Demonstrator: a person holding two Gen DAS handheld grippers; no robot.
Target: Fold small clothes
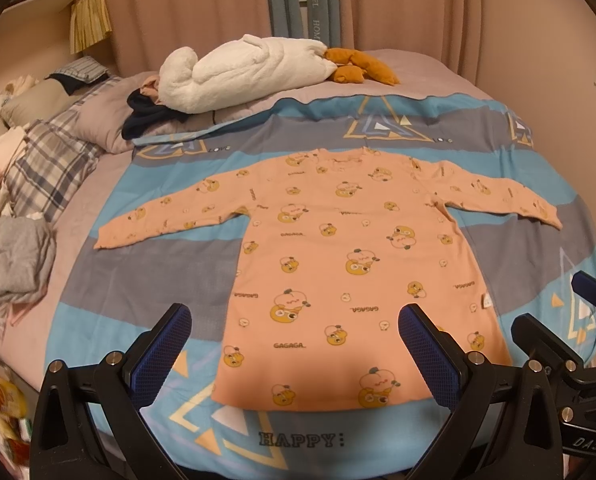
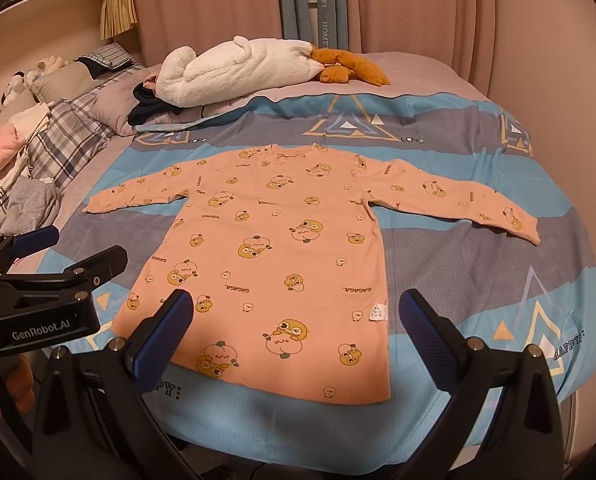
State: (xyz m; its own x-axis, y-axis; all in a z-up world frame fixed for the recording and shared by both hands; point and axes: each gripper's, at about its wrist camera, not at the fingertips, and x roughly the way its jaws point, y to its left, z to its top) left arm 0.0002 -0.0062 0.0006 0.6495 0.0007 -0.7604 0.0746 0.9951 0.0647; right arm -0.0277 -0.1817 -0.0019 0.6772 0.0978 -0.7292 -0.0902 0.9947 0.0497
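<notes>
I hold my left gripper (image 1: 294, 344) and right gripper (image 2: 296, 330) just above the near edge of the bed, both with fingers spread wide and gripping nothing; past them the peach long-sleeved shirt (image 1: 337, 264) lies flat on the blue patterned duvet (image 1: 146, 264), sleeves out, hem toward me, and a white plush toy (image 1: 238, 72) rests farther back

Warm-lit bedroom: wide bed (image 1: 437, 76) under a blue-grey patterned quilt (image 1: 146, 264), pink pleated curtains (image 1: 202, 8) behind
</notes>
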